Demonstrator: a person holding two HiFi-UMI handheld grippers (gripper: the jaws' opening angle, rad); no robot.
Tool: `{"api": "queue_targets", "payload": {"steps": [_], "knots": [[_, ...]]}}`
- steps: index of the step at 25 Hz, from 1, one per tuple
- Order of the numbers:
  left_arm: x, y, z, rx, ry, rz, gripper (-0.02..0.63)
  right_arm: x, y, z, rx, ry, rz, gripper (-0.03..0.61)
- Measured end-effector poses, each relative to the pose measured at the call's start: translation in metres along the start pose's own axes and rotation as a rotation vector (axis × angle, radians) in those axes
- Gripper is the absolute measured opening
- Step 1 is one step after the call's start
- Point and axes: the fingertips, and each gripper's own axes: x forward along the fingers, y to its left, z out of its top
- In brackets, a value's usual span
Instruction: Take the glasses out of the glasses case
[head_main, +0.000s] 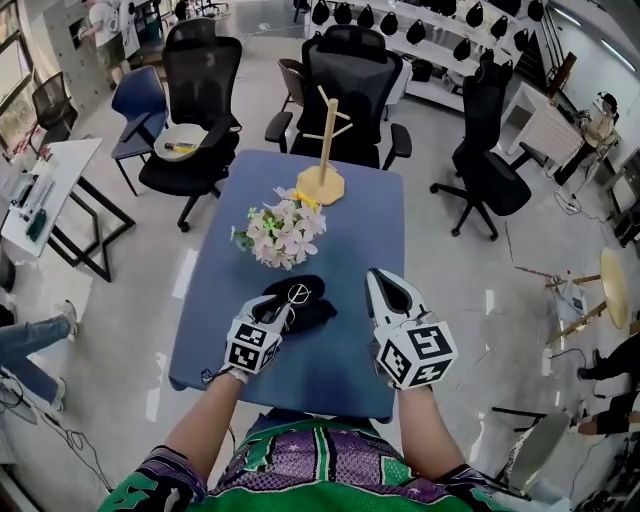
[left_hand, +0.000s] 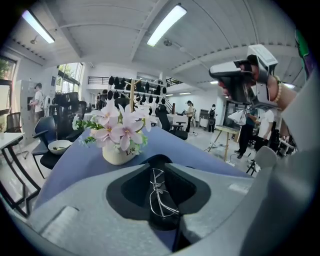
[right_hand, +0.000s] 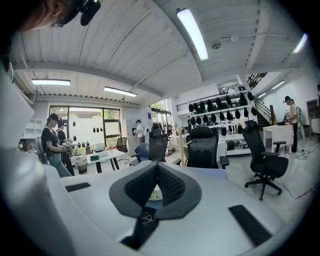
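Thin-wire glasses (left_hand: 161, 195) are sitting edge-on between the pads of the left gripper (head_main: 282, 312), whose jaws are standing almost together on the folded frame and appear to be pinching it. In the left gripper view the black fabric of the glasses case (head_main: 314, 314) is showing just above and below the frame, so the glasses are lying at or just over the case rather than clear of it. The case is resting on the blue table (head_main: 340, 230) near the person's edge, with a pot of pale flowers (head_main: 280, 232) just behind it and a wooden stand (head_main: 322, 150) farther back. The right gripper (head_main: 385, 285) is hovering to the right of the case, apart from it, with its jaws pressed together and nothing between them. Judged from this layout, the extraction step is under way: the grasp is apparently made, the lift not yet completed. The next move is calling for a slow, straight withdrawal with a pinch light enough not to bend the wire; the idle right gripper may be needed to pin the case down, since a soft case is likely to drag along with the frame
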Motion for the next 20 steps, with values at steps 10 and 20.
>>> {"api": "queue_targets", "payload": {"steps": [10,20], "knots": [[0.019,0.005,-0.029,0.024,0.083,0.007,0.094,0.01,-0.009,-0.012,0.012,0.03,0.01,0.003],[0.033,0.009,-0.061,0.02,0.166,0.011,0.094,0.019,-0.01,-0.021,0.019,0.051,0.026,0.003]]}}
